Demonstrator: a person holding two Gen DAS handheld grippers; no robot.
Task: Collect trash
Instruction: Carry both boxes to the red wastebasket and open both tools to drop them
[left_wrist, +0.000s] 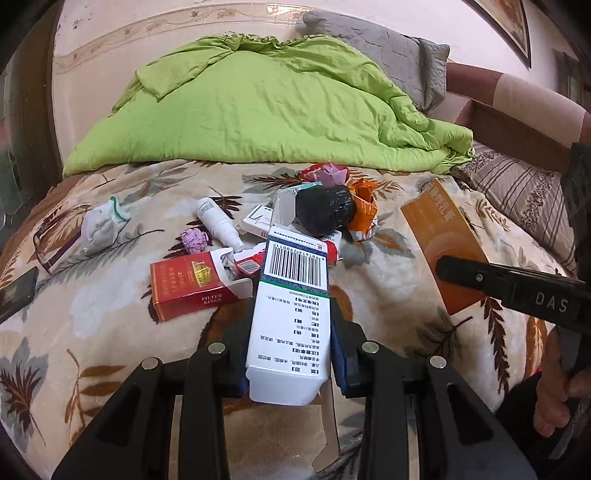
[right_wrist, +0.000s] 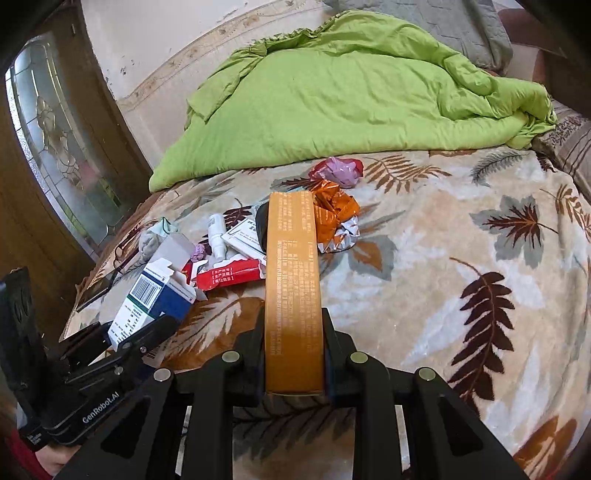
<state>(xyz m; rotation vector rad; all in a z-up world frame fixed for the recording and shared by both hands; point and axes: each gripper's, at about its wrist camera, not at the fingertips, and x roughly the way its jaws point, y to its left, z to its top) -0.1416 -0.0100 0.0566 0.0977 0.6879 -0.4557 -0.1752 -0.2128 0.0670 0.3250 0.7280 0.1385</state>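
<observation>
Two boxes are already off the bed, one in each gripper. The left gripper (left_wrist: 291, 347) pinches a white-and-blue barcode carton (left_wrist: 290, 306) between its pads; the right gripper (right_wrist: 294, 350) clamps a long orange box (right_wrist: 291, 280) edge-on, with no gap showing at either side. Both hang over the leaf-print blanket (right_wrist: 443, 258), near the remaining litter: a red cigarette pack (left_wrist: 192, 284), a white bottle (left_wrist: 218, 221), a black bag wad (left_wrist: 325, 210), an orange foil wrapper (right_wrist: 334, 214). I judge the pick-up step done; next comes carrying both to a bin, which neither view shows. Only the left view shows the cigarette pack whole and what may be spectacles (left_wrist: 51, 240) at the blurred edge; the right view alone shows the glazed door (right_wrist: 55, 147).
</observation>
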